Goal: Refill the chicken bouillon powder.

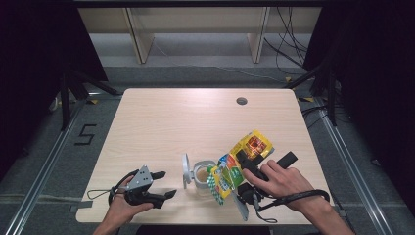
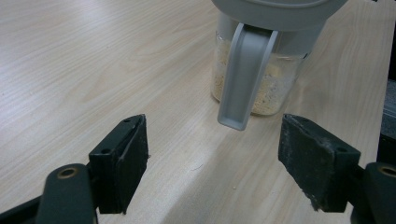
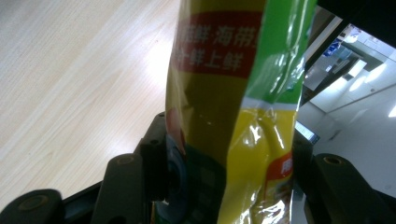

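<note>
Seasoning packet [image 1: 238, 164], yellow and green, sits clamped between the right gripper's [image 1: 243, 164] jaws, tilted with its lower end over the open jar [image 1: 202, 176] of beige powder near the table's [image 1: 161, 117] front edge. Left gripper [image 1: 164, 183] rests nearby, jaws spread and empty, facing the jar.

Yellow-green pouch [image 1: 238, 164] tilted, mouth down over the open jar [image 1: 201, 176] — tan powder inside.

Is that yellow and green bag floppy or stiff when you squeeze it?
Probably floppy: the bag looks creased and folded where the right gripper pinches it. It likely feels slippery too, since its shiny plastic glints. Held over the jar, it looks bent, so it may sag.
</note>
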Demonstrator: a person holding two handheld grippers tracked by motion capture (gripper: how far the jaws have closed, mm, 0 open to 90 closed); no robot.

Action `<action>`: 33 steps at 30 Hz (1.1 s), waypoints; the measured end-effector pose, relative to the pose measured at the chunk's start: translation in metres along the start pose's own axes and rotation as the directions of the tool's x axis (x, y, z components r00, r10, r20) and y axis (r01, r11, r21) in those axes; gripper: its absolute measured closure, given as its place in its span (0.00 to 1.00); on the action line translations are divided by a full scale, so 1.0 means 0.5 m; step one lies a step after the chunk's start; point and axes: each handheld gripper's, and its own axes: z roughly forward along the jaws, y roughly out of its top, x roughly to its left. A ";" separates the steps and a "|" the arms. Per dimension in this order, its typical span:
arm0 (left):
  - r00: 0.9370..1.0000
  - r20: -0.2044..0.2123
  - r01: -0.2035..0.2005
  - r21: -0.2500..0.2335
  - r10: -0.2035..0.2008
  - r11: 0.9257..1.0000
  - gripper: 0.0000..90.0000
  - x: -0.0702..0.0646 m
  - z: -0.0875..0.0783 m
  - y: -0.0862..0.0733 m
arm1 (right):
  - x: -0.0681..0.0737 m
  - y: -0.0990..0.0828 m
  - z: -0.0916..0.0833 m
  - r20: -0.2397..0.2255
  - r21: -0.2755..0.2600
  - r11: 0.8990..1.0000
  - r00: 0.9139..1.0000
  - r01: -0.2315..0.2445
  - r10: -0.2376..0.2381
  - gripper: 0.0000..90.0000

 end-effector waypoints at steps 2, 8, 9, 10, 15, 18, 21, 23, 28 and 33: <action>1.000 -0.002 -0.005 -0.001 0.005 1.000 0.27 0.001 0.000 0.000 | 0.000 0.000 0.000 0.000 0.000 1.000 1.000 0.000 0.000 0.56; 1.000 0.000 0.000 0.000 0.000 1.000 0.27 0.000 0.000 0.000 | 0.000 0.000 0.000 0.008 -0.001 1.000 1.000 0.001 -0.001 0.56; 1.000 0.000 -0.001 0.001 0.001 1.000 0.27 0.000 0.000 0.000 | -0.001 0.000 0.000 0.009 -0.001 1.000 1.000 0.002 -0.002 0.56; 1.000 0.000 -0.001 0.000 0.001 1.000 0.27 0.000 0.000 0.000 | -0.001 0.000 0.000 0.009 0.000 1.000 1.000 0.002 -0.002 0.56; 1.000 0.002 0.003 -0.007 -0.003 1.000 0.27 -0.001 0.000 0.000 | 0.000 0.000 0.000 0.009 0.001 1.000 1.000 0.001 -0.001 0.56; 1.000 0.002 0.007 -0.006 -0.006 1.000 0.27 -0.001 0.000 0.000 | 0.000 0.000 0.000 0.008 0.001 1.000 1.000 -0.001 0.001 0.56; 1.000 0.002 0.007 -0.007 -0.007 1.000 0.27 -0.001 0.000 0.000 | 0.000 -0.001 -0.001 0.011 0.001 1.000 1.000 0.001 -0.001 0.56; 1.000 0.000 0.004 -0.008 -0.004 1.000 0.27 -0.001 0.000 0.000 | 0.000 -0.001 0.000 0.009 0.001 1.000 1.000 0.001 -0.001 0.56; 1.000 -0.001 0.001 -0.007 -0.001 1.000 0.27 0.000 0.000 0.000 | -0.001 -0.001 -0.001 0.008 0.001 1.000 1.000 -0.004 0.004 0.56; 1.000 0.001 0.007 -0.008 -0.007 1.000 0.27 -0.001 0.000 0.000 | 0.001 0.000 0.000 0.008 -0.006 1.000 1.000 -0.009 0.009 0.56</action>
